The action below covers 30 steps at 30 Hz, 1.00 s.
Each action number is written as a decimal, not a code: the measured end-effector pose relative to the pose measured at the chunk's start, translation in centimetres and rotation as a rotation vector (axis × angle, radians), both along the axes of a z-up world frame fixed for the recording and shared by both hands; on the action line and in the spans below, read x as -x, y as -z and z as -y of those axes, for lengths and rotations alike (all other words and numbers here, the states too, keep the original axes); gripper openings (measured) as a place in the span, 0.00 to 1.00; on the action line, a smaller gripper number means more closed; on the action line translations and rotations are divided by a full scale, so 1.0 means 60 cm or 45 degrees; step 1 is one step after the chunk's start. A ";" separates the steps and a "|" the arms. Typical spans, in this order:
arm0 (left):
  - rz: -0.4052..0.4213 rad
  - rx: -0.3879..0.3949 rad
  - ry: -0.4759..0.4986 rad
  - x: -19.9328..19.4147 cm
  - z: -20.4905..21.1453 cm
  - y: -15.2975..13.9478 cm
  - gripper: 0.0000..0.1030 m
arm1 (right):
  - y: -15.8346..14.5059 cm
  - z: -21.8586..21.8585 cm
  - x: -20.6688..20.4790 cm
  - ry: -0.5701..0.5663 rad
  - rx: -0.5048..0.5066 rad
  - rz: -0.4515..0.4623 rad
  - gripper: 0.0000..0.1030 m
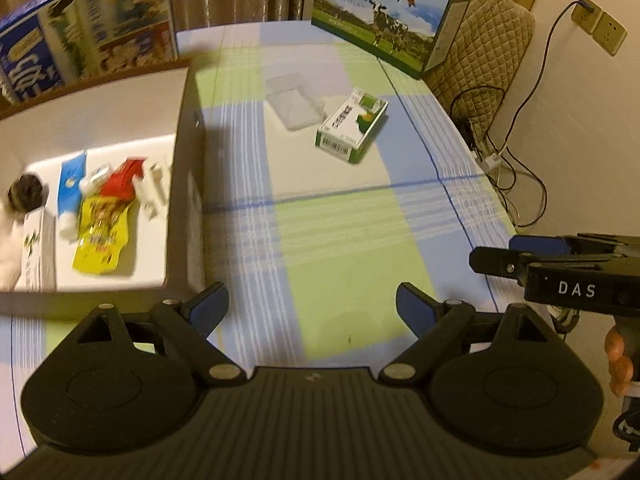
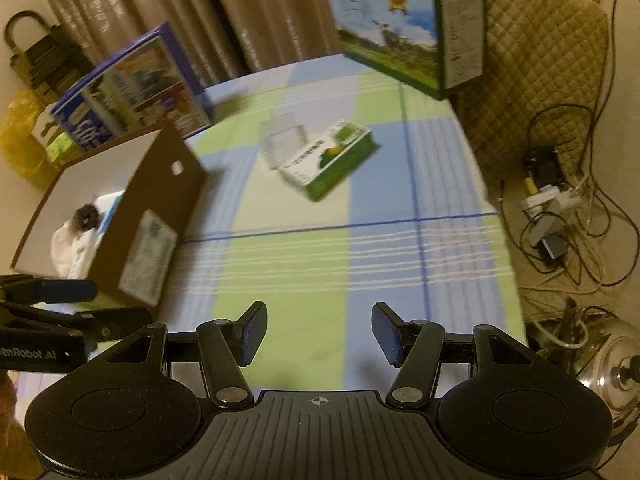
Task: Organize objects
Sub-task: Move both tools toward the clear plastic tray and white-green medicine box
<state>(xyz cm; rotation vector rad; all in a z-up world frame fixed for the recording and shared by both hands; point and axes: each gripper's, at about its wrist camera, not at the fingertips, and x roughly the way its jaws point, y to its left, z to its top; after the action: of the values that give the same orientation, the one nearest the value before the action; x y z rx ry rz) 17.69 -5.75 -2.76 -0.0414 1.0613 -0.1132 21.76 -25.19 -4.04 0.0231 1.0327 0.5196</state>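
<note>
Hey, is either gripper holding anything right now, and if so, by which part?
Nothing is held. The left gripper and the right gripper are both open and empty above the tablecloth. The green carton lies untouched farther ahead.

Upper right: quilted chair cover [image 1: 488,40], wall sockets [image 1: 598,24], tangled cables [image 2: 568,208]. Top: brown curtain [image 2: 168,4]. Lower right: steel kettle [image 2: 608,368].
</note>
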 end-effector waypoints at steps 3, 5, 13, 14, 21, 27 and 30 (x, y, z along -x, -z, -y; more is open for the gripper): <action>0.011 -0.011 -0.013 -0.033 0.003 0.003 0.86 | 0.007 0.008 -0.026 0.034 0.002 -0.001 0.54; 0.016 -0.018 -0.023 -0.061 0.003 0.007 0.86 | 0.010 0.012 -0.045 0.061 -0.002 -0.001 0.54; 0.008 -0.055 -0.052 -0.145 -0.003 0.021 0.86 | 0.025 -0.017 -0.136 0.117 -0.039 0.000 0.54; 0.005 -0.062 -0.051 -0.155 -0.004 0.023 0.86 | 0.029 -0.026 -0.147 0.118 -0.042 -0.001 0.54; 0.020 -0.097 -0.055 -0.219 -0.025 0.027 0.86 | 0.053 -0.086 -0.212 0.099 -0.040 -0.018 0.54; 0.034 -0.133 -0.072 -0.261 -0.045 0.030 0.86 | 0.085 -0.127 -0.256 0.097 -0.013 -0.033 0.54; 0.037 -0.154 -0.074 -0.277 -0.052 0.032 0.86 | 0.101 -0.143 -0.271 0.095 -0.009 -0.046 0.54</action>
<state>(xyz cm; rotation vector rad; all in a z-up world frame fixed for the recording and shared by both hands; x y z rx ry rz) 34.32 -2.62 -4.71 0.0389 1.0356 0.0029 38.05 -16.60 -10.08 0.0775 1.0614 0.4563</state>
